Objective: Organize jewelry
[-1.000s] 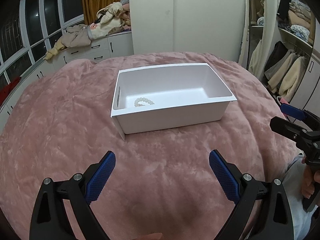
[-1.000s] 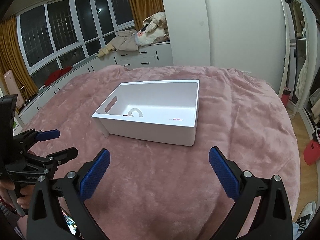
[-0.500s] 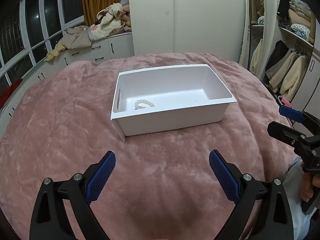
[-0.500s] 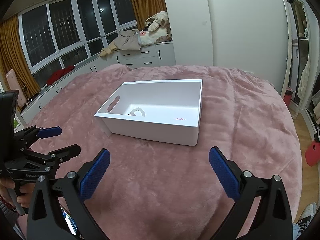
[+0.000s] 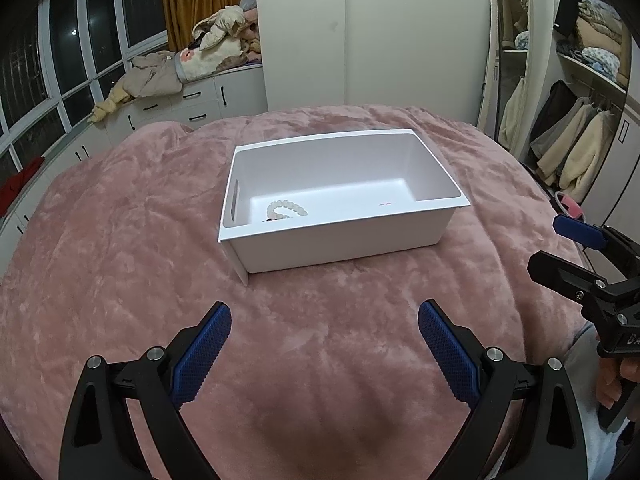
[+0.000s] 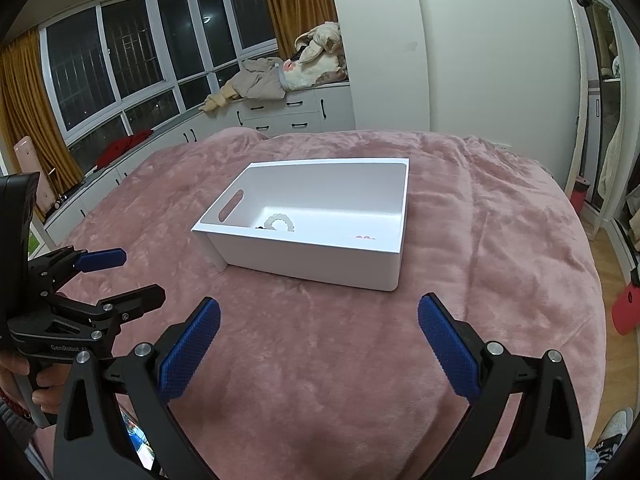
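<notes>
While both tools are held low over the pink blanket (image 5: 120, 240), the left gripper (image 5: 324, 344) has its blue pads spread wide with nothing between them, and the right gripper (image 6: 318, 332) is released in the same way, also empty. Straight ahead of both, well apart from the fingertips, stands the white bin (image 5: 344, 240), and the jewelry is already inside it: a pale bead bracelet (image 5: 285, 209) lies on the floor of the bin toward its handle-slot end, with a small dark piece just beside it, and a small pink item (image 5: 386, 203) lies toward the other end. No jewelry is visible on the blanket, so I judge the task is near its end or finished. The risk from here is that a gripper reaches forward and pushes the light bin on the soft blanket, so it tips or slides; small pieces could then disappear in the plush. The left view shows the bracelet almost whole and the wardrobe beyond the right gripper, while in the right view the near wall of the bin hides part of the bracelet, but the window and the left gripper (image 6: 120, 276) are visible.
</notes>
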Motion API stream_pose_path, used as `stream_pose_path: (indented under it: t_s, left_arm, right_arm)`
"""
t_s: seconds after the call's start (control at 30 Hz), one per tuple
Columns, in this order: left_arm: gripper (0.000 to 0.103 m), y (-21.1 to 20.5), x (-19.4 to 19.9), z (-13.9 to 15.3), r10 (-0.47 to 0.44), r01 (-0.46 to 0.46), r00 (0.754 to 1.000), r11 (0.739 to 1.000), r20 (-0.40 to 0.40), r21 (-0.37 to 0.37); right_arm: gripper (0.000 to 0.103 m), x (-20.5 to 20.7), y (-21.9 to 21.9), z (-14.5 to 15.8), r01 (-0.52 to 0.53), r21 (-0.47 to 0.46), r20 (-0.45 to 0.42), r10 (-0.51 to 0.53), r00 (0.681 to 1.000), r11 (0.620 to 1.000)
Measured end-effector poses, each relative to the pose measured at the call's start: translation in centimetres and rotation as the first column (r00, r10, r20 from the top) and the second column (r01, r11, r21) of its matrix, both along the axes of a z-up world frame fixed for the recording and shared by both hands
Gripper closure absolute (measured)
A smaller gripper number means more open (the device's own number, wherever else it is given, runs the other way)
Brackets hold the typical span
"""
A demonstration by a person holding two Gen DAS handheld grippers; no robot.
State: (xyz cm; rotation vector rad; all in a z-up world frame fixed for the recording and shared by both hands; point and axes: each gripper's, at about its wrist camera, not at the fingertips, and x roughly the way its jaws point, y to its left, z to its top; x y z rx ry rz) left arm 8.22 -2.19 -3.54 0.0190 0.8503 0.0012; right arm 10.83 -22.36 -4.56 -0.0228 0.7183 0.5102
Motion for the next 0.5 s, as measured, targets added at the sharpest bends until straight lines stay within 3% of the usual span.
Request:
stream_pose_path:
  t_s: [0.5]
  left_arm:
    - [0.007, -0.16, 0.22, 0.28, -0.008, 0.008, 1.000, 1.000, 0.005, -0.008]
  right_arm:
    - [0.005, -0.05, 0.29, 0.03, -0.001, 0.010, -0.005, 0.001, 1.000, 1.000]
